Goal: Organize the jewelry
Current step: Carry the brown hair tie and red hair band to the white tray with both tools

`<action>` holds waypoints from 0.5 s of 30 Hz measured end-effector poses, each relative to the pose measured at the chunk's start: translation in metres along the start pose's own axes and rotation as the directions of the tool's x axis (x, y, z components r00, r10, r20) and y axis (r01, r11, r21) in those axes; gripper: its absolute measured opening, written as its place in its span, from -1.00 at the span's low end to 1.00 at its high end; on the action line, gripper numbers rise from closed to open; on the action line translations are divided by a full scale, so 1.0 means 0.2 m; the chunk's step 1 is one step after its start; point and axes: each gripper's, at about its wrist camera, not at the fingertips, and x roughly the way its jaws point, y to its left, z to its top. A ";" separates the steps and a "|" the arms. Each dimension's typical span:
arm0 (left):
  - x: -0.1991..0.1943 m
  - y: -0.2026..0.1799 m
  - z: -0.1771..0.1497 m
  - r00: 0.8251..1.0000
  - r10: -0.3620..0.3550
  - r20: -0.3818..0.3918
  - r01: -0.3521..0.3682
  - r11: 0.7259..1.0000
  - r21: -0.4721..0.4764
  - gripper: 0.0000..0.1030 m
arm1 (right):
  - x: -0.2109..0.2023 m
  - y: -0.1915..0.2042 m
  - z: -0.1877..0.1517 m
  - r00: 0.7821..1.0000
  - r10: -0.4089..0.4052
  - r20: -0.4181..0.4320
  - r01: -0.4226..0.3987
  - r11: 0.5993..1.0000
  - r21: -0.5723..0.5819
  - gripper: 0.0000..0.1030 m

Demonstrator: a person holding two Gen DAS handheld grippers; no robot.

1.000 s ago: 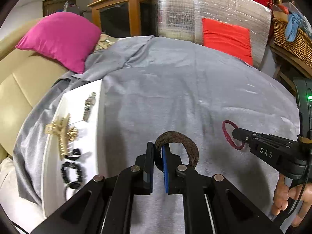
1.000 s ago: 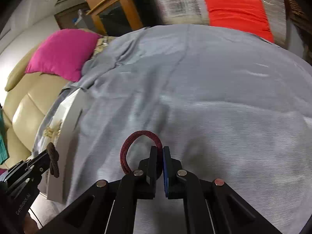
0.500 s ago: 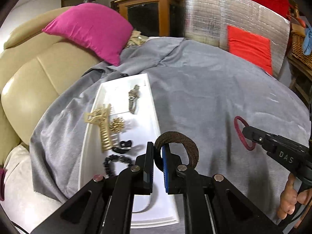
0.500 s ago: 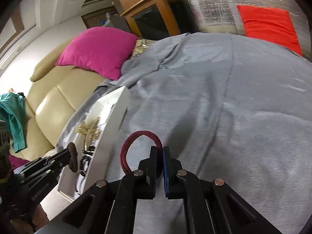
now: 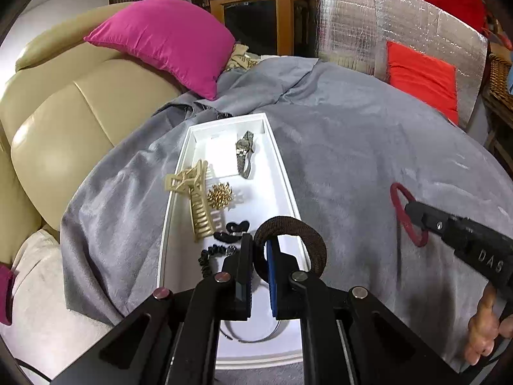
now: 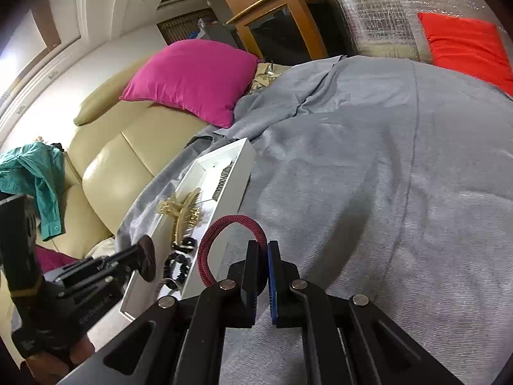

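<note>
The left gripper point(image 5: 258, 256) has its fingers clamped on a brown hair tie point(image 5: 296, 234), the loop standing upright over the near end of a white tray point(image 5: 288, 192). The right gripper point(image 6: 263, 266) pinches a red hair tie point(image 6: 224, 237), its loop arching up and to the left, held above the grey blanket point(image 6: 384, 160) just right of the tray.

The tray's long axis runs away from the cameras. In it lie a cream claw clip point(image 5: 195, 202), a gold brooch point(image 5: 219, 195), a watch point(image 5: 245, 154) at the far end, and black ties point(image 5: 231, 235).

Beyond are a beige sofa point(image 5: 64, 122), a pink cushion point(image 5: 166, 38) and a red cushion point(image 5: 423, 80).

The tray's near end is hidden behind the left gripper; a thin wire hoop there is hard to make out.
</note>
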 end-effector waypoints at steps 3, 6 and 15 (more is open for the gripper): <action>0.00 0.01 -0.01 1.000 0.000 -0.005 0.000 1.000 -0.002 -0.83 | 0.02 0.01 0.01 1.000 0.003 -0.008 -0.003 1.000 0.009 -0.88; 0.00 0.03 -0.01 1.000 -0.003 -0.008 0.003 1.000 -0.009 -0.83 | 0.04 0.02 0.02 1.000 0.003 -0.015 -0.003 1.000 0.008 -0.88; 0.02 0.08 -0.03 0.999 -0.018 -0.034 0.017 0.999 -0.028 -0.83 | 0.12 0.14 0.14 1.000 0.021 -0.013 -0.021 1.000 0.004 -0.88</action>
